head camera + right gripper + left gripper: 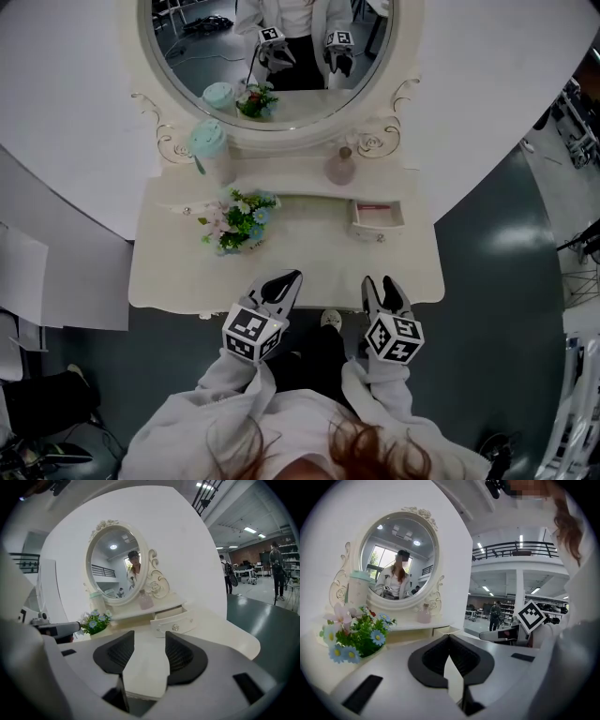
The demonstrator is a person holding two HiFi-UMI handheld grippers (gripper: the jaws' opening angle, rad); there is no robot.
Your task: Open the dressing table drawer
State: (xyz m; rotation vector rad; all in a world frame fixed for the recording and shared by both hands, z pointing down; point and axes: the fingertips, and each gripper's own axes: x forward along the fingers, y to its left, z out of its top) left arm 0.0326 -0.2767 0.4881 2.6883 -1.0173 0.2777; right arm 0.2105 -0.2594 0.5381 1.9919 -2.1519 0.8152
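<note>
Right tongs (382,285) hover at the table's (169,272) front edge, jaws wide apart and empty. Left tongs (284,281), just beside them, are closed on nothing. Straight ahead of the right pair, the nearer one, sits the drawer (378,217), already standing partway out, its front running crosswise. The head view shows its pinkish inside, but only the right gripper view shows the knob (175,627).

Small cream drawer (378,217), pulled open at the back right of the cream dressing table (309,258), sitting level, round glinting knob (175,627) on its front, pale pink inside
</note>
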